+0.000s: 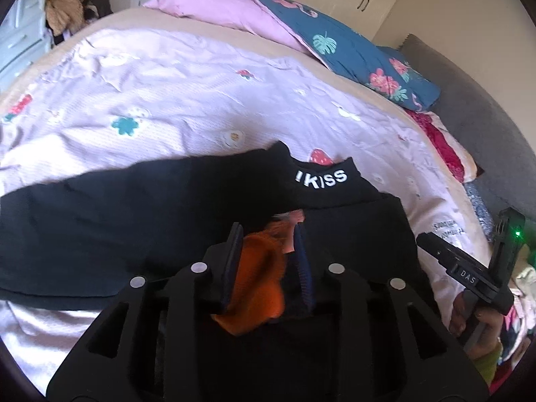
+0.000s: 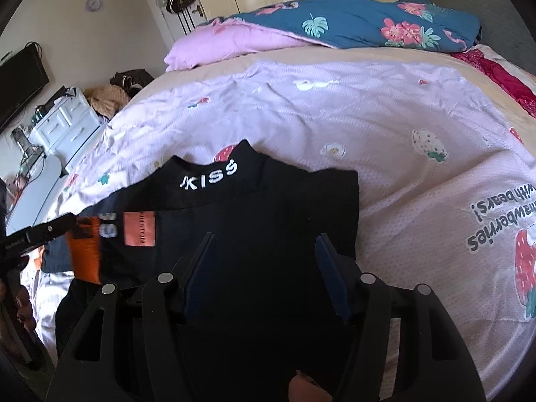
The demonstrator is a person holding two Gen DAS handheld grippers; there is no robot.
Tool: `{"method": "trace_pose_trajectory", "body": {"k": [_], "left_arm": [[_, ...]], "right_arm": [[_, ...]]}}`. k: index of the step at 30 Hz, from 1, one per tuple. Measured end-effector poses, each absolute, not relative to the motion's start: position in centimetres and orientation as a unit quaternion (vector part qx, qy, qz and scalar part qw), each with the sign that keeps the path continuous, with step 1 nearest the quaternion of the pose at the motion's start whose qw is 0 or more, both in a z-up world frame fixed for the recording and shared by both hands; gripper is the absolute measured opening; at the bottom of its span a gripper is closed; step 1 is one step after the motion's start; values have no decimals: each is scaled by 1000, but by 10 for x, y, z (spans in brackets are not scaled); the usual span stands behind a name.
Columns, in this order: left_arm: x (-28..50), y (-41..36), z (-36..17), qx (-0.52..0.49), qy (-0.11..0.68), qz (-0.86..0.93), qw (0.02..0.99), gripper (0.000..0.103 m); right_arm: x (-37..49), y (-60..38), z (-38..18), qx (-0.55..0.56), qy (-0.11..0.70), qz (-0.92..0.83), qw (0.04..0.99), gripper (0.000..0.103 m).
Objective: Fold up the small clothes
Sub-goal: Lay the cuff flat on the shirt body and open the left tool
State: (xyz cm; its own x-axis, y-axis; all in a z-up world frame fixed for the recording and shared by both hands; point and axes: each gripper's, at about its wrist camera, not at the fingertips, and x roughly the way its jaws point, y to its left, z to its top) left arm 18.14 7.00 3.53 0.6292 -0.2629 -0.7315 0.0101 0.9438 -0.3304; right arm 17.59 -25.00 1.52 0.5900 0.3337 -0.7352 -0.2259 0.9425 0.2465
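The left claw (image 1: 268,244) pinches an orange fabric piece (image 1: 259,288) over the black "KISS"-collared garment (image 1: 100,221), which lies on the pale pink strawberry-print bedspread (image 1: 187,90). The right claw (image 1: 469,268) sits right of the garment.

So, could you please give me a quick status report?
Left gripper shut on orange cloth. Right gripper open over black top. Nothing in the way.

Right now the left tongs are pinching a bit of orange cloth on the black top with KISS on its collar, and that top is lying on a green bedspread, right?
Not quite. The bedspread is pale pink with strawberry prints, not green; the right wrist view shows it. The rest holds: the left tongs pinch orange cloth on the black top with KISS on its collar.
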Motion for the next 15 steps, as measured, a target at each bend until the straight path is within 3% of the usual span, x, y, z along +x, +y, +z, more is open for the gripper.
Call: {"method": "trace_pose_trajectory", "body": {"k": [5, 12, 14, 15], "left_arm": [[181, 57, 33, -127, 427, -90, 891, 37], [195, 50, -17, -98, 496, -78, 859, 40], [196, 52, -32, -83, 511, -58, 853, 52], [196, 54, -36, -81, 515, -55, 852, 52]], "right_arm": [[178, -249, 8, 61, 435, 156, 885, 60], [184, -251, -11, 47, 472, 136, 870, 60], [188, -254, -22, 45, 497, 118, 858, 59], [190, -256, -30, 50, 509, 118, 851, 59]]}}
